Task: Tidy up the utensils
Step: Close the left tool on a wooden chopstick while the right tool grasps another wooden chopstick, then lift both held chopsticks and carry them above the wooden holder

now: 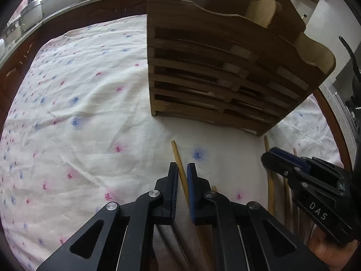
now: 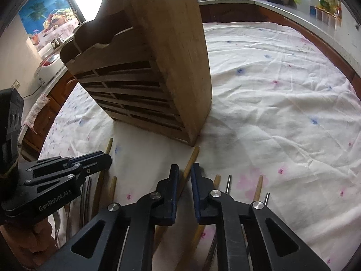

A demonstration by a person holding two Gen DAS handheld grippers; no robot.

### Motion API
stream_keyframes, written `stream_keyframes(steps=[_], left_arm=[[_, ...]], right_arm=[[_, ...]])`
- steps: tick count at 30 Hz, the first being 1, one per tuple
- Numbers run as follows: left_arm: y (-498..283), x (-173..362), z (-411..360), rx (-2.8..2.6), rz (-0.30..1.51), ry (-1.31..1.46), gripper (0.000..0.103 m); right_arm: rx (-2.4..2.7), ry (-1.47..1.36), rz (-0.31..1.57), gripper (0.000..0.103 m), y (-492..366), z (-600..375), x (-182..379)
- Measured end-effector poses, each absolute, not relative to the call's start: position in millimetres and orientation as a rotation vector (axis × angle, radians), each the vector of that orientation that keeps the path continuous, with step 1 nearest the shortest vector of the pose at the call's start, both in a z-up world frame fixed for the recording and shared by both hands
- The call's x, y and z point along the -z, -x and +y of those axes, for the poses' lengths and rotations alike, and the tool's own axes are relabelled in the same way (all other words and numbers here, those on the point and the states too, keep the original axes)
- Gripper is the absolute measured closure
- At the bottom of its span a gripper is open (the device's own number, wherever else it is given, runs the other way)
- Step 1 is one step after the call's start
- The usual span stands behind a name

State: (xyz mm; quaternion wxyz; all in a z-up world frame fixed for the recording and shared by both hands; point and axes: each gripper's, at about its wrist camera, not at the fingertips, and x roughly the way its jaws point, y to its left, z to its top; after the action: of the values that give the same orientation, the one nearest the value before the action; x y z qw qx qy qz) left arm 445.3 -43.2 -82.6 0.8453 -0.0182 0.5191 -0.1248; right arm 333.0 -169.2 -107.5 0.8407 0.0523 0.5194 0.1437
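On the flowered tablecloth [image 1: 79,94] we face the slatted wooden rack [image 1: 214,72], utensils lying in a row before it, handles pointing toward the rack. Our left gripper [image 1: 182,174] straddles one wooden handle [image 1: 178,158], jaws narrowly parted; our right gripper [image 2: 185,174] likewise brackets another handle [image 2: 191,160], though contact seems uncertain.

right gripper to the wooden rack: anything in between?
Only bare tablecloth and the tip of the wooden handle running out from between the right gripper's fingers toward the rack; right wrist view.
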Motion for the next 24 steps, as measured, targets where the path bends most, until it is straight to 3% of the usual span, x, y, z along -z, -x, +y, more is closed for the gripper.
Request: stream_keyframes(steps=[10,24], left_arm=[[-423,69,-54,0.313,1.060,0.089,0.098],[-318,-17,-33,0.395,0.845,0.196,0.099]], right_arm=[[-0.357,-0.255,1.079,0.097,-315,-191,92],[-0.457,-0.305,0.857,0.098,-256,-209,-10]])
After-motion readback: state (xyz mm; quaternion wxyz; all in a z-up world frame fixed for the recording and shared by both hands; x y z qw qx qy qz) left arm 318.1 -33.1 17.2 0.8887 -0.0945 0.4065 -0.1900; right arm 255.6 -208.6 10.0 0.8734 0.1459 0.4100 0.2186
